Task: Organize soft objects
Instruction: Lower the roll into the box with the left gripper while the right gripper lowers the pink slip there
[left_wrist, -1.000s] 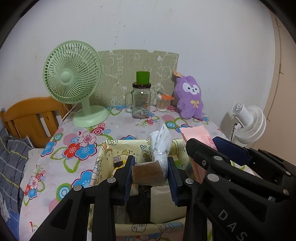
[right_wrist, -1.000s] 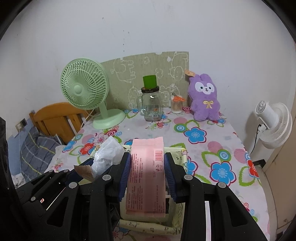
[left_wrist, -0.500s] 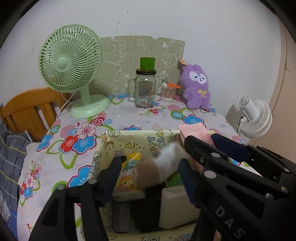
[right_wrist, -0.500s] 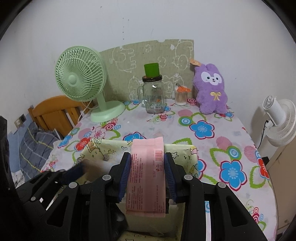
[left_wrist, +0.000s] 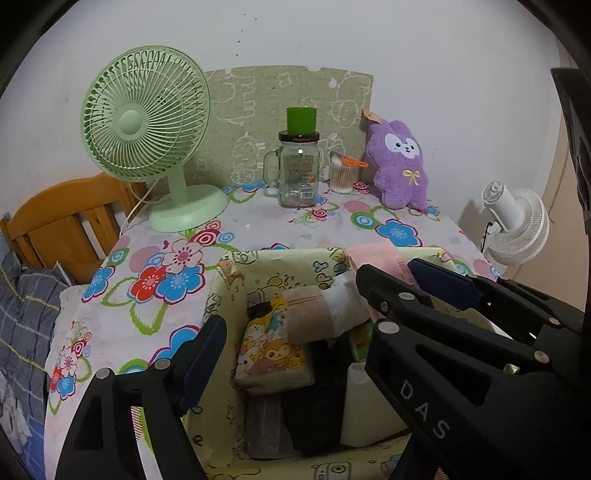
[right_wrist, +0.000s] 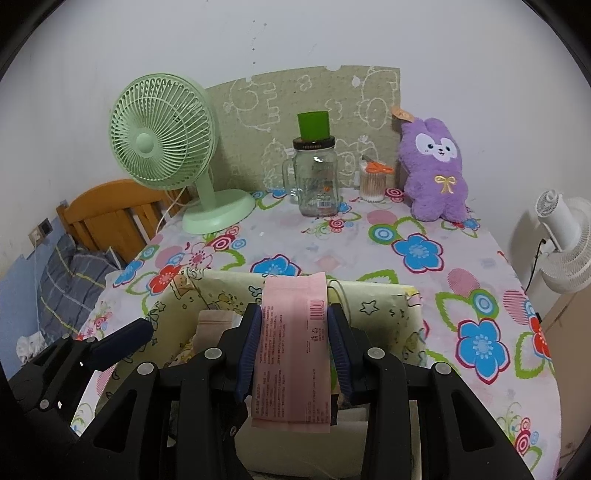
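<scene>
Reading "DAS" along right tongs (left_wrist: 384, 280)

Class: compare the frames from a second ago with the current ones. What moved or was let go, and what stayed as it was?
The left gripper has just been opening and let go of the tan-and-white packet, which now lies in the yellow fabric bin. The right gripper stays clamped on the pink packet over the bin. Fan, jar and purple plush have not moved.

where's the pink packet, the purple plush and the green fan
pink packet (right_wrist: 293, 343), right wrist view, middle of its printed face
purple plush (right_wrist: 436, 173), right wrist view, its belly by the gold bow
green fan (left_wrist: 142, 118), left wrist view, grille near the hub
</scene>
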